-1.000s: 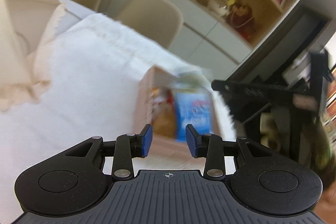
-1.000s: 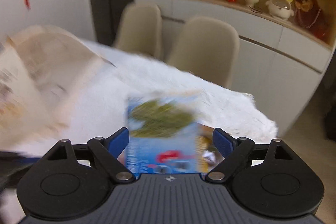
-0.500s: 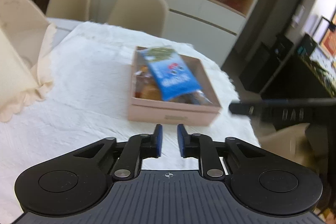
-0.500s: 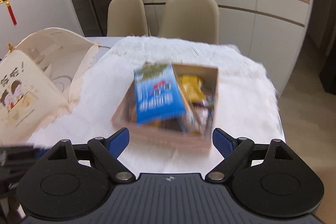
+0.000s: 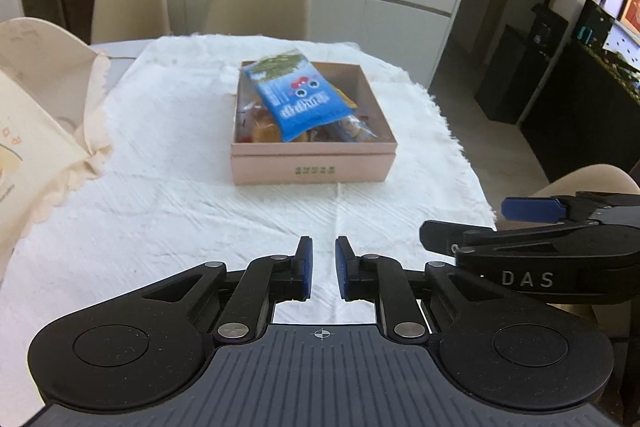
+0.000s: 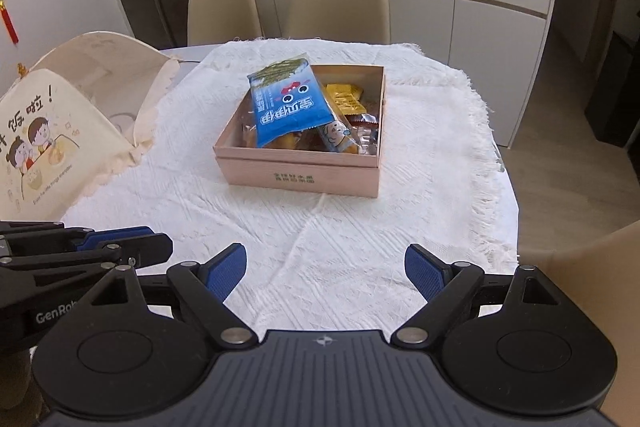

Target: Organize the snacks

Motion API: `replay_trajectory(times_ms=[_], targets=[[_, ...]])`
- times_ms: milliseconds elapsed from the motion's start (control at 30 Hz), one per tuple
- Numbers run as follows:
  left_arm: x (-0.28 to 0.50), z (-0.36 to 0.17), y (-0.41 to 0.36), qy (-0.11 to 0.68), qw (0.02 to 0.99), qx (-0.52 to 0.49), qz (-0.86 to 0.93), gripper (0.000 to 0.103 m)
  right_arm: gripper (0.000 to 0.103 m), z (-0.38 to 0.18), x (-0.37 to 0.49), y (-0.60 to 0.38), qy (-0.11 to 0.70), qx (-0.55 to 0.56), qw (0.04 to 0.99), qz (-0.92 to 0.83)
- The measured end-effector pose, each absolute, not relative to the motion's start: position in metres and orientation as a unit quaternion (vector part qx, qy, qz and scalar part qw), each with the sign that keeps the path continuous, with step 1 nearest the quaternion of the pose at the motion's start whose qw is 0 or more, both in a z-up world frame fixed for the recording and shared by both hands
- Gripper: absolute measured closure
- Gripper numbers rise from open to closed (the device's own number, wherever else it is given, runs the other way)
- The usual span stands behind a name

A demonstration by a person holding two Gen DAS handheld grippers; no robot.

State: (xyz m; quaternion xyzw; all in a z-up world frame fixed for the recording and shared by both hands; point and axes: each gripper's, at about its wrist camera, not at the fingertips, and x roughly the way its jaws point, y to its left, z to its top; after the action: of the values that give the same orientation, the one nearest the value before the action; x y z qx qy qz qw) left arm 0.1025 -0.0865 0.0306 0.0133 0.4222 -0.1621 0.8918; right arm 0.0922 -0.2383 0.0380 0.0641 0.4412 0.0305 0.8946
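The left claw [image 5: 322,269] hangs above the near end of the surface [image 5: 200,187], its blue pads drawn together as far as they go, a narrow slit between them and nothing held. The right claw [image 6: 325,273] hangs just beside it, its pads spread wide apart with only the white cloth [image 6: 320,227] showing between them; in the left wrist view it enters from about 3 o'clock [image 5: 532,211].

The pink box [image 6: 298,173] stands open on the cloth toward 12 o'clock from both claws, well apart from them. Inside it lie several snacks. A blue snack packet [image 6: 290,105] lies tilted on top, its upper end poking over the far rim at about 11 o'clock of the box. A yellow packet [image 6: 346,99] sits at the box's 1 o'clock side, with smaller wrapped pieces [image 6: 364,131] beneath and beside it.

At 9 o'clock of the box a cream mesh food cover [image 6: 60,131] printed with cartoon figures rests on the surface. Two beige chairs [image 6: 338,7] stand at the far edge.
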Motion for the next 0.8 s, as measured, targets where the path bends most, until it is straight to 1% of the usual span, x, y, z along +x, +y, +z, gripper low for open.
replay_trajectory(times_ms=[800], targets=[[0.0924,0.0363,-0.0859,0.425,0.891,0.002,-0.158,0.087,0.016,0.0448,0.0832,-0.2346,0.436,0.056,0.897,0.032]])
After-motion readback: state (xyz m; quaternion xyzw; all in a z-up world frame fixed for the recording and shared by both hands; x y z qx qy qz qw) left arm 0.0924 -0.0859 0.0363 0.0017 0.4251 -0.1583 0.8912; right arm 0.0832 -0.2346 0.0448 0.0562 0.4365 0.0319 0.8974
